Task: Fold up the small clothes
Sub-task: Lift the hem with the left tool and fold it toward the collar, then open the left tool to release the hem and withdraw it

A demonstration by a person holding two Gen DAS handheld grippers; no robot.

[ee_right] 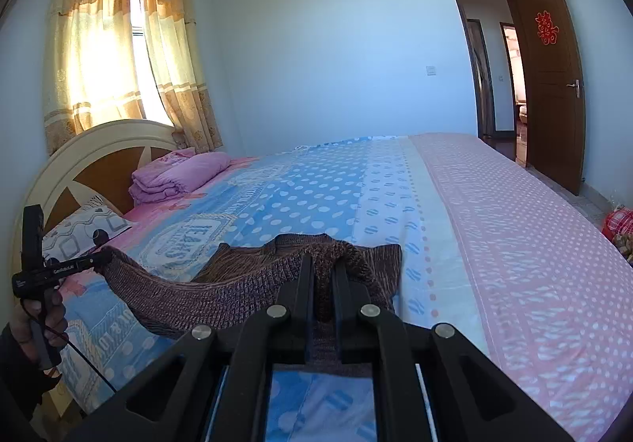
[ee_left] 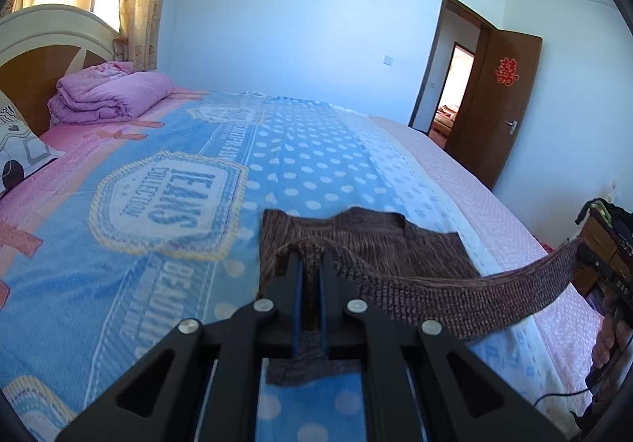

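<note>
- One small garment is seen: a brown knit top [ee_left: 379,244] on the bed [ee_left: 166,244], on the blue dotted part of the bedspread [ee_right: 308,204].
- The far part of the top lies flat on the bedspread; its near edge is lifted clear of the bed and stretched as a band between the two grippers.
- The left gripper [ee_left: 310,268] is closed on one end of that lifted edge; knit is seen pinched between its blue pads [ee_left: 297,307], with a little of it hanging below the jaws.
- The right gripper [ee_right: 321,276] is likewise closed on the other end, with knit bunched between and over its fingers.
- Each gripper is also seen from the other's camera, held in a hand [ee_right: 43,315] with the band running up to its tip.
- Judged from this, a fold is under way but not completed: the lifted edge has been raised, not yet carried over and laid on the flat part.
- Whether the sides or sleeves have already been folded in cannot be told; the flat part does look fairly compact and squared.
- What appears to be left: the edge is to be brought across to the far side, set down, released and, if need be, smoothed.
- No other small clothes are seen; a folded pink quilt [ee_right: 178,175] lies near the headboard [ee_right: 103,149], well apart from the top.
</note>
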